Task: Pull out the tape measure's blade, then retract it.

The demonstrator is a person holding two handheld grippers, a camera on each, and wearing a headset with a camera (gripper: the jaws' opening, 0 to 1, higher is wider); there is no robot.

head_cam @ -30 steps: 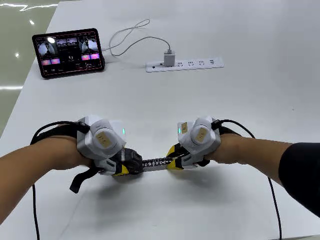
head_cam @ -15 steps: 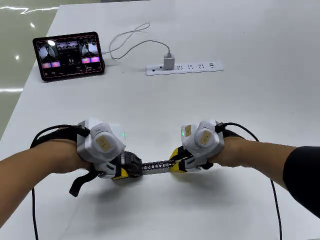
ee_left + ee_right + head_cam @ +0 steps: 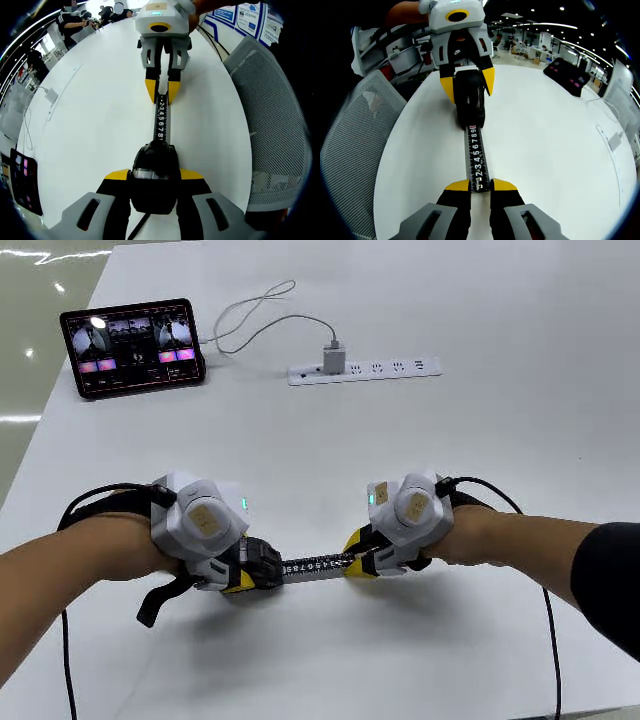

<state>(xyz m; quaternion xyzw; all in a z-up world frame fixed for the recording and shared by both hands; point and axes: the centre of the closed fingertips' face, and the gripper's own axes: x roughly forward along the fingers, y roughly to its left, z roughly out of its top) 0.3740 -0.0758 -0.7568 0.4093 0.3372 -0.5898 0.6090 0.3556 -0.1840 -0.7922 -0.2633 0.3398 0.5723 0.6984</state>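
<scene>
A black tape measure case (image 3: 262, 565) (image 3: 154, 172) (image 3: 469, 100) rests on the white table, and my left gripper (image 3: 243, 575) (image 3: 154, 176) (image 3: 468, 82) is shut on it. A short stretch of black blade with white numerals (image 3: 318, 565) (image 3: 160, 116) (image 3: 476, 157) runs out of the case to the right. My right gripper (image 3: 355, 555) (image 3: 480, 186) (image 3: 161, 91) is shut on the blade's tip. The two grippers face each other along the blade, a short way apart, just above the table.
On the white table (image 3: 450, 320), a tablet (image 3: 132, 344) with a lit screen lies at the far left. A white power strip (image 3: 364, 370) with a plugged charger and looping cable sits at the back middle. A mesh chair back (image 3: 272, 130) (image 3: 362, 135) stands beside the table.
My right gripper has drawn away to the right with the blade tip, so a little more blade shows between the grippers. The left gripper and the case have stayed in place.
</scene>
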